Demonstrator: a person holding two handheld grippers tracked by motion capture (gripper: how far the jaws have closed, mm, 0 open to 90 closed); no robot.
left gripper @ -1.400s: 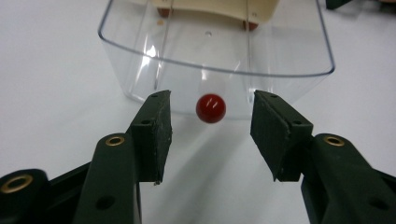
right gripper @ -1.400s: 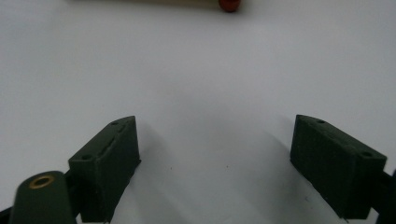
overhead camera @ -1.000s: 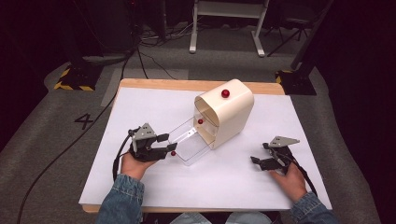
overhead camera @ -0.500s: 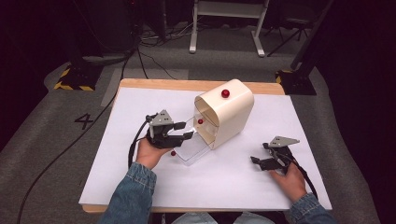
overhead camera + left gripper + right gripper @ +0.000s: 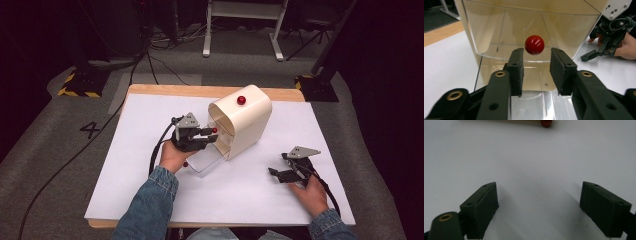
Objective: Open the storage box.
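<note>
Cream plastic: the rounded bread-box-like housing (image 5: 242, 122) stands near the middle of the white tabletop (image 5: 150, 200), its open face turned toward my left tool (image 5: 209, 138).
Clear plastic: a see-through flap or tray (image 5: 206, 161) juts from the housing's open face onto the tabletop, just under my left hand.
Edges: the tabletop's wooden far edge (image 5: 165, 91) runs close behind the housing; grey carpet surrounds the tabletop on all sides.
Open room: wide bare white surface lies to the left of my left arm and between the housing and my right tool (image 5: 278, 173); the right side near the front edge is free too.
Red knob, front: the small red ball (image 5: 534, 44) sits on the clear front panel (image 5: 499, 32), just ahead of and slightly above the tips of my left tool (image 5: 536, 53), centred over the gap.
Left tool state: its jaws have just been closing, yet they are still unclenched; the pads (image 5: 517, 67) stand either side of the knob's line without pressing on it.
Red knob, top: a second red ball (image 5: 241, 100) sits on the housing's roof.
Right tool state: released, jaws spread wide, resting low on the tabletop well apart from the housing, nothing between its pads (image 5: 482, 205).
Right tool outlook: bare white surface, with a red ball (image 5: 546, 122) at the far top edge.
</note>
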